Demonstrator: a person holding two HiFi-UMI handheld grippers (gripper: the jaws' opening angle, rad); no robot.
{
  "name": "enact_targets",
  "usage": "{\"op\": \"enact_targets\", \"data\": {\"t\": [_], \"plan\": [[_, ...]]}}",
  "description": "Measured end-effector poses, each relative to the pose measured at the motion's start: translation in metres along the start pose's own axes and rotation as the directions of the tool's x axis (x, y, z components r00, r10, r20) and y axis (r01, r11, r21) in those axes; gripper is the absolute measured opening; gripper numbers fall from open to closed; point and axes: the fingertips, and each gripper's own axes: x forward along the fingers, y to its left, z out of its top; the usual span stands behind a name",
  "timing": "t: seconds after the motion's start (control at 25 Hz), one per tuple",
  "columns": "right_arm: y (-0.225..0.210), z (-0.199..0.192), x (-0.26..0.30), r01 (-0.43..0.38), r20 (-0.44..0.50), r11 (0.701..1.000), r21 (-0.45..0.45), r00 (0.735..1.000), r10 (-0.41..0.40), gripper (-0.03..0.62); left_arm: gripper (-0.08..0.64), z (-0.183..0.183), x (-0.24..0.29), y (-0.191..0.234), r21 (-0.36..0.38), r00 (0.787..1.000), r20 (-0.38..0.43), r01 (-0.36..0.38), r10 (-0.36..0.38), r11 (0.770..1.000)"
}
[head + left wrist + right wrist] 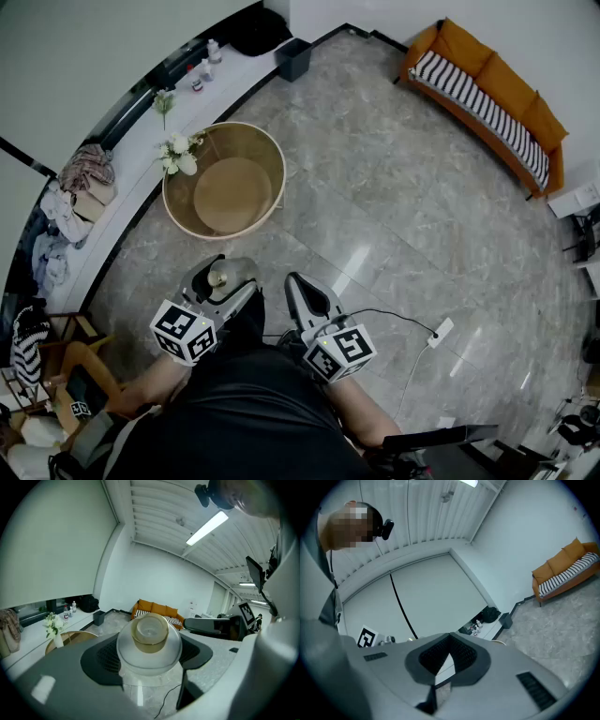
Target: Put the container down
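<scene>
The task is only beginning, as far as the views are showing: the container (222,276), a clear round pot with a yellowish lid, is sitting in the left hand-held gripper (225,272) and is not resting on anything. That hand-held gripper's jaws are standing wide, with a dark pad pressing on each side of the container, and the left gripper view is showing it hanging above the floor (394,187) with nothing under it. The right hand-held gripper (298,281) is riding just beside the left one, apart from the container. Its jaws are lying together with only a thin slit between the pads, and nothing is between them, so it is taking no part in the carry. The person is standing on open floor, and the round desk (278,169) is lying ahead of both hand-held grippers, with a vase (178,155) of flowers standing at its left edge. The whole of the putting down is left to do: I am judging that the container needs carrying to a surface, most likely that desk, lowering until its base is resting there, and then letting go. Where exactly it is meant to land, the pictures are not saying.
</scene>
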Motion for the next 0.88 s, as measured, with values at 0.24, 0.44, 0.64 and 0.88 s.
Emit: {"op": "enact_targets", "data": {"t": [0.24, 0.44, 0.64, 0.88], "plan": [[0.02, -0.013, -0.059, 0.05, 0.006, 0.999, 0.018, 0.999, -0.05, 0.005, 0.34, -0.016, -0.046, -0.05, -0.021, 1.0, -0.003, -0.002, 0.002, 1.0], [0.038, -0.029, -0.065, 0.078, -0.008, 0.997, 0.015, 0.997, -0.077, 0.005, 0.339, -0.032, -0.065, -0.051, 0.054, 0.999, -0.047, -0.023, 0.026, 0.998], [0.046, -0.038, -0.065, 0.124, -0.007, 0.992, 0.002, 0.992, -0.124, 0.006, 0.339, -0.045, -0.076, -0.044, 0.082, 0.996, -0.072, -0.037, 0.042, 0.996], [0.06, -0.038, -0.046, 0.173, 0.005, 0.984, -0.047, 0.985, -0.173, 0.006, 0.339, -0.049, -0.09, -0.017, 0.056, 0.997, -0.071, -0.028, 0.032, 0.998]]}}
